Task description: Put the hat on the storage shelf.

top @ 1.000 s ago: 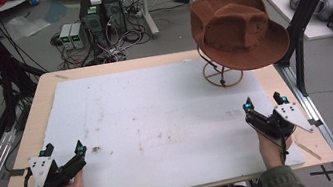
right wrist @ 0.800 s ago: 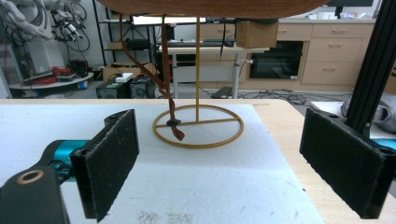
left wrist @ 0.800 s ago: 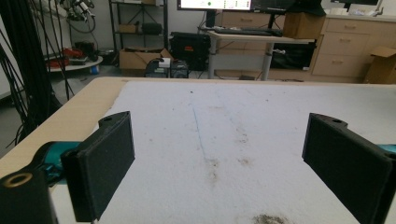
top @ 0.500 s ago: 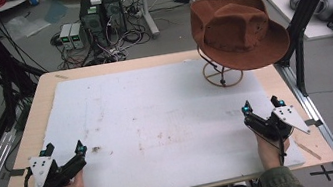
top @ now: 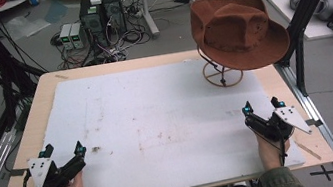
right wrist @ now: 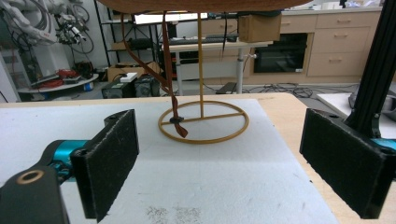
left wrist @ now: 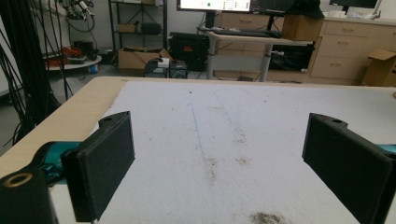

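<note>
Here, left tool (top: pixel 64 151) wide open, right tool (top: pixel 262 106) likewise, both empty.

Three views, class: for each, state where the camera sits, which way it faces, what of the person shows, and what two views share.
High view: above the person's side, looking forward and down on the table; both hands, left gripper and right gripper show.
Left gripper view: low on the left gripper, facing across the white mat; jaws apart.
Right gripper view: low on the right gripper, facing the hat stand; jaws apart.
Shared: hat stand and brown hat appear in high and right gripper views.
</note>
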